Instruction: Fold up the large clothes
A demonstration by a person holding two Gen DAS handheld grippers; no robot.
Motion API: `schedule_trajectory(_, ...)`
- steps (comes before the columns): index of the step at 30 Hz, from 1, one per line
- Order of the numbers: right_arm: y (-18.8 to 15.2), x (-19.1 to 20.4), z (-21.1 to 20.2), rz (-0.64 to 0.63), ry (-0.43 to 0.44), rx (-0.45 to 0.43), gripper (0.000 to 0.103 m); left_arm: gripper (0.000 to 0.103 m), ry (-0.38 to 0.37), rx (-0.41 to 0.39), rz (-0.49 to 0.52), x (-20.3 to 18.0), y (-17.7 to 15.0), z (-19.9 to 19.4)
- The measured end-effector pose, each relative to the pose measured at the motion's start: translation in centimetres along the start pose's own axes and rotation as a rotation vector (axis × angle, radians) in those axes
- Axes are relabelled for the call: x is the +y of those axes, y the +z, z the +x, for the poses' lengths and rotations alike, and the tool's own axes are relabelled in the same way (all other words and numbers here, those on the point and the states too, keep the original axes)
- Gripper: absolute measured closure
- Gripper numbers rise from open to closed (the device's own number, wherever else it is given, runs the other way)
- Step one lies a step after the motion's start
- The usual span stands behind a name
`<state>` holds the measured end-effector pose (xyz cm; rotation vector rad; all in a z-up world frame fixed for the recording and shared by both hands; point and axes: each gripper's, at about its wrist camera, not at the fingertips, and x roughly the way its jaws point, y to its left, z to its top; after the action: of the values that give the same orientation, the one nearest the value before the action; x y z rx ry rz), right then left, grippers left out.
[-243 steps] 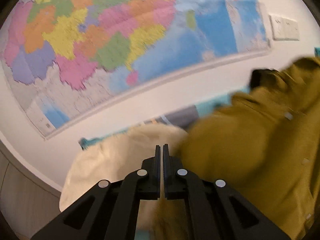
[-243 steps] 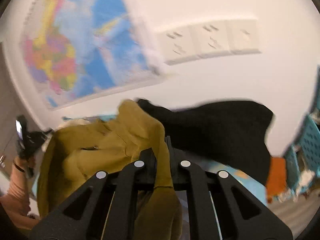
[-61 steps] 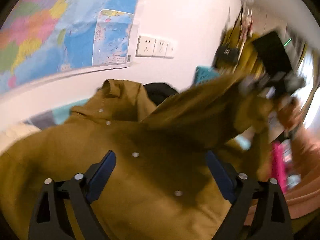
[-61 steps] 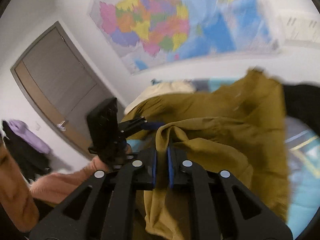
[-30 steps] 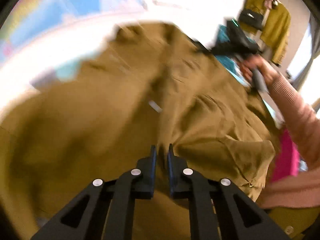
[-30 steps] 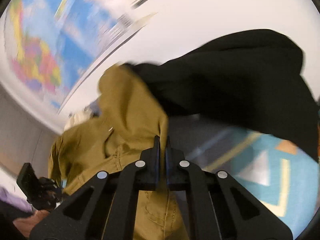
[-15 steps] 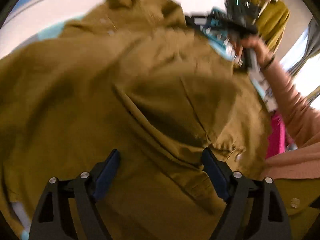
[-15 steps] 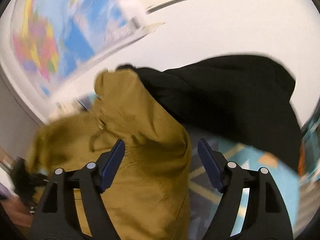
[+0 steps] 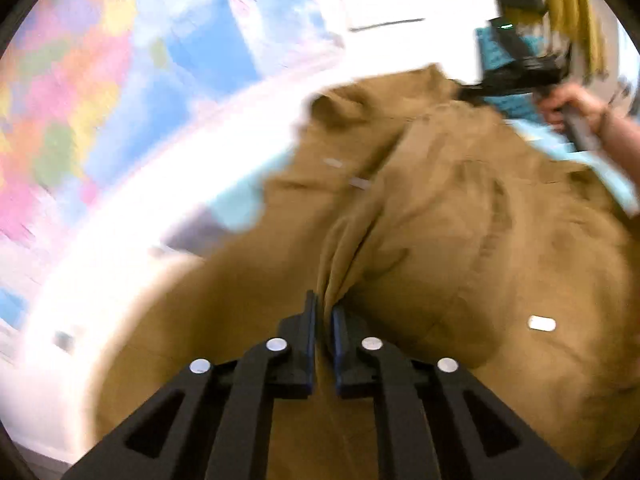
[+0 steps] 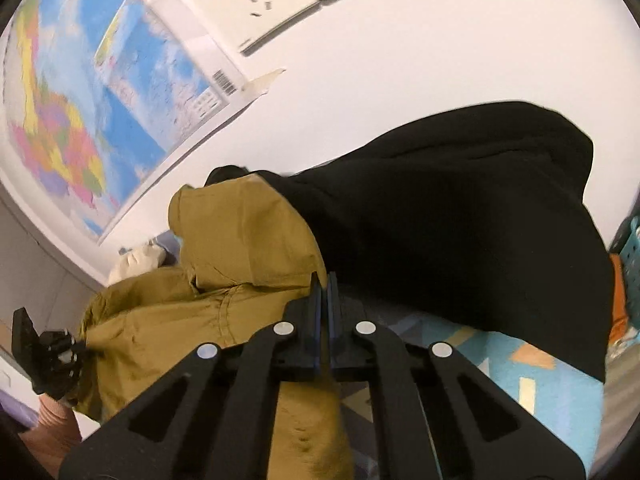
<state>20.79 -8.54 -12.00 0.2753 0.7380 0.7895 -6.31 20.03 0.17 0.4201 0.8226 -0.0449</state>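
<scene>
The left tongs (image 9: pixel 324 312) have just been closing & now pinch a bunched fold of the brown-yellow coat (image 9: pixel 460 240). The right tongs (image 10: pixel 323 284) also just closed, pads together, w/ a coat edge nipped at the tips (thin bit, hard to see).

The coat lies spread over the colourful mat (image 10: pixel 532 384), its collar end up near the white wall (image 10: pixel 400 72). A black garment (image 10: pixel 460 216) sits just beside it, touching its far edge. A cream cloth (image 10: pixel 138 262) peeks out by the coat's other end. Bare mat shows on the right side, open room there.

Count: 1 brown coat, 1 black garment, 1 cream cloth, 1 map (image 10: pixel 80 120), 2 tongs.
</scene>
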Motion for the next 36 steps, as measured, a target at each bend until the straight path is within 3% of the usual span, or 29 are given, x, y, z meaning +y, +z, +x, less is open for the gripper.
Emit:
schedule_trajectory(1,-0.1,-0.1,0.5,0.001,-0.028,0.005,0.101,0.074,0.045,0.019,0.022,0.6,0.4,0.9)
schedule_trajectory(2,-0.1,-0.1,1.0,0.012,-0.038,0.008,0.100,0.044,0.069,0.042,0.024,1.3,0.6,1.9)
schedule_trajectory(4,-0.4,-1.0,1.9,0.060,-0.046,0.015,0.100,0.047,0.089,0.047,-0.016,2.8,0.4,2.8)
schedule_trajectory(6,-0.7,-1.4,2.6,0.076,-0.060,0.027,0.100,0.033,0.004,0.092,-0.077,4.5,-0.7,3.5)
schedule_trajectory(9,-0.8,-1.8,2.1,0.081,-0.063,0.027,0.096,0.026,-0.107,0.089,-0.180,5.7,-2.9,3.0)
schedule_trajectory(10,-0.9,-1.9,1.6,0.086,-0.077,0.019,0.085,0.024,-0.129,0.093,-0.189,5.4,-3.8,2.8)
schedule_trajectory(12,-1.3,-1.6,0.2,0.084,-0.081,-0.003,0.072,0.017,-0.174,0.092,-0.200,4.7,-5.6,2.8)
schedule_trajectory(14,-2.0,-0.6,-1.1,0.053,-0.051,-0.018,0.041,0.017,-0.196,0.126,-0.191,3.5,-6.7,3.7)
schedule_trajectory(16,-3.6,1.4,-1.9,-0.029,-0.015,0.014,0.032,0.028,-0.184,0.171,-0.162,2.2,-7.2,5.0)
schedule_trajectory(17,-4.4,2.7,-1.7,-0.085,-0.023,0.040,0.030,0.049,-0.171,0.190,-0.146,1.8,-7.2,5.4)
schedule_trajectory(19,-6.0,4.5,-0.9,-0.182,-0.070,0.091,0.026,0.066,-0.155,0.200,-0.149,1.7,-6.8,5.8)
schedule_trajectory(20,-6.5,4.8,-0.4,-0.199,-0.084,0.118,0.027,0.077,-0.168,0.186,-0.159,2.0,-6.6,5.7)
schedule_trajectory(21,-6.9,4.9,0.2,-0.216,-0.103,0.149,0.031,0.078,-0.167,0.165,-0.169,2.5,-6.1,5.4)
schedule_trajectory(22,-7.1,4.6,0.4,-0.221,-0.123,0.156,0.050,0.078,-0.162,0.147,-0.174,2.8,-5.6,5.0)
schedule_trajectory(23,-7.1,4.0,0.6,-0.217,-0.163,0.170,0.083,0.080,-0.153,0.128,-0.176,3.3,-5.0,4.5)
schedule_trajectory(24,-6.9,3.3,0.3,-0.202,-0.164,0.162,0.091,0.080,-0.146,0.115,-0.174,3.6,-4.3,4.0)
schedule_trajectory(26,-6.3,1.2,-1.7,-0.112,-0.081,0.108,0.095,0.080,-0.125,0.084,-0.164,4.6,-3.0,3.1)
schedule_trajectory(28,-6.0,-0.1,-3.5,-0.071,-0.069,0.062,0.096,0.073,-0.137,0.067,-0.164,5.6,-1.5,2.4)
schedule_trajectory(30,-6.0,-0.9,-4.0,-0.047,-0.084,0.052,0.096,0.048,-0.091,0.069,-0.147,6.2,-0.1,3.0)
schedule_trajectory(34,-6.9,-2.2,-3.4,-0.016,-0.133,0.075,0.095,0.039,-0.077,0.139,-0.150,7.0,0.6,6.2)
schedule_trajectory(36,-7.1,-1.8,-3.2,-0.023,-0.170,0.075,0.087,0.034,-0.108,0.198,-0.222,7.7,-0.1,8.0)
